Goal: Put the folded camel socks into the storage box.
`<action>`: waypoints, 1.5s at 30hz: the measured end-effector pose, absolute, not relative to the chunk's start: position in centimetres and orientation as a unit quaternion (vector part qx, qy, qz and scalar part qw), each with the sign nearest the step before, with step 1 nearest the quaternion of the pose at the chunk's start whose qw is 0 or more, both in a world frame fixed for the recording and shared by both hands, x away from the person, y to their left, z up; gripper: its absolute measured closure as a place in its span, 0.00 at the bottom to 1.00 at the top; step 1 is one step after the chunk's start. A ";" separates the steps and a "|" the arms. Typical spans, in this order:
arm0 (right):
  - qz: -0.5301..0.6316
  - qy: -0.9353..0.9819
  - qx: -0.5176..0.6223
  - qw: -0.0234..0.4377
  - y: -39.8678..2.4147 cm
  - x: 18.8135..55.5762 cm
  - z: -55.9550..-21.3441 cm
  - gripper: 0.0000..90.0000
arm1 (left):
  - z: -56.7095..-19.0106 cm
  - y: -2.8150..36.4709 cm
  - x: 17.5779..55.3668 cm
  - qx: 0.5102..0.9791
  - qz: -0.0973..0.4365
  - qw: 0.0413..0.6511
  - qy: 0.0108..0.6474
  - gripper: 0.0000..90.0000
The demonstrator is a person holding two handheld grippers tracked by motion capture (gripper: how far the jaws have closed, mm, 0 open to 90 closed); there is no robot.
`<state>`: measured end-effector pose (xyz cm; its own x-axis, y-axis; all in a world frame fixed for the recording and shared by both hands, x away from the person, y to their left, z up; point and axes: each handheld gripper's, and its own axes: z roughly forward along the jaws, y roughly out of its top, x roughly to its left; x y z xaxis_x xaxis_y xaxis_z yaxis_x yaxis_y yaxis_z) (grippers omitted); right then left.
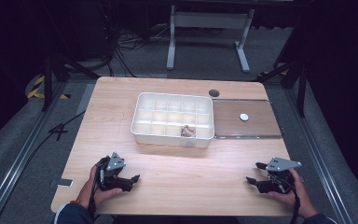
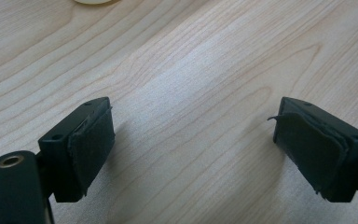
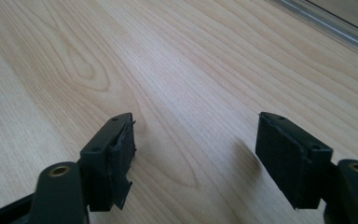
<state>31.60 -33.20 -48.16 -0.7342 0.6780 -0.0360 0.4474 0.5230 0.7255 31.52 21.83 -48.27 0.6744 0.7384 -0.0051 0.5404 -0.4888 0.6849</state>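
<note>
Both sets of jaws stand wide apart with nothing between them: your left gripper [image 1: 129,180] and right gripper [image 1: 256,173] rest low over bare table [image 1: 191,182] near your edge. Farther out sits the white compartment tray [image 1: 142,128], with a small tan object [image 1: 188,131] in a front-row cell right of centre. Its clear lid [image 1: 256,126] lies flat just beside the tray, on the right. You seem to be at the starting pose; next, I'd judge, you reach forward toward the tray.
</note>
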 end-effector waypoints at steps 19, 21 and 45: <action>0.375 0.836 0.367 0.159 -34.1 31.2 -48.7 0.24 | -48.3 21.9 31.4 0.850 0.150 0.340 0.374 0.15; 0.374 0.836 0.369 0.160 -34.2 31.2 -48.7 0.24 | -48.3 21.9 31.3 0.850 0.149 0.340 0.375 0.15; 0.372 0.831 0.379 0.166 -34.1 31.5 -48.7 0.24 | -48.3 21.8 31.5 0.851 0.147 0.339 0.373 0.14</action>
<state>31.46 -34.09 -48.67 -0.6580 0.7530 0.0066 0.5068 0.4363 0.7435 31.50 21.77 -48.29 0.6786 0.7345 -0.0023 0.5352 -0.4923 0.6865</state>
